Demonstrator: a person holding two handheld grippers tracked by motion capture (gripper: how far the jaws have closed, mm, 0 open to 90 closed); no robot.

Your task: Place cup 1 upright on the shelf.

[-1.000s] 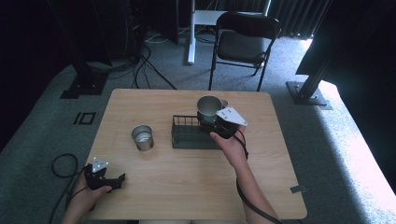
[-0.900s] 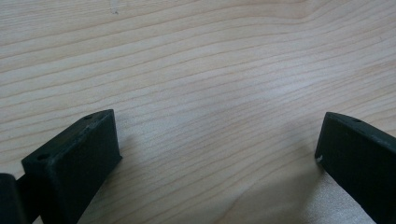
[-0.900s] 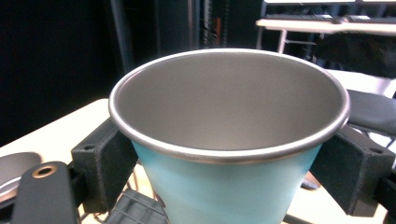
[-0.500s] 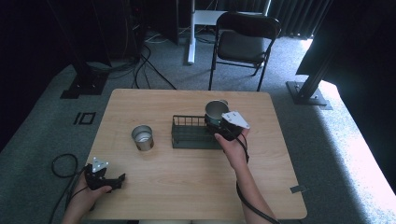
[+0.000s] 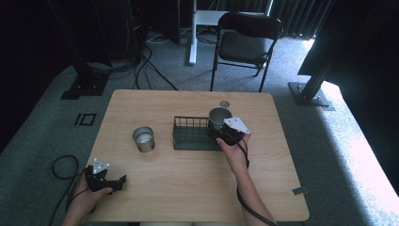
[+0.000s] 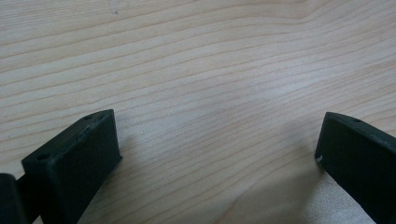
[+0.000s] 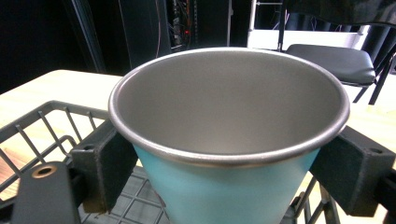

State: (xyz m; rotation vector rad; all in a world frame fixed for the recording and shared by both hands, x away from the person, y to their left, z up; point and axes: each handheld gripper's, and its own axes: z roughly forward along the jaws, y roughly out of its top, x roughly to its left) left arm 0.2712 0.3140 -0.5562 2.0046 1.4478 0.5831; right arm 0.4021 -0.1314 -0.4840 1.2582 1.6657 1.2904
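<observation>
While clamped betw. right tongs [image 7: 229, 172], cup [image 7: 224, 140], upright over wire basket [image 5: 188, 134]

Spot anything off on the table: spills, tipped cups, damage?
Nothing stands out. The right gripper holds the blue cup upright over the wire basket; the metal cup stands upright, and no spill shows.
</observation>
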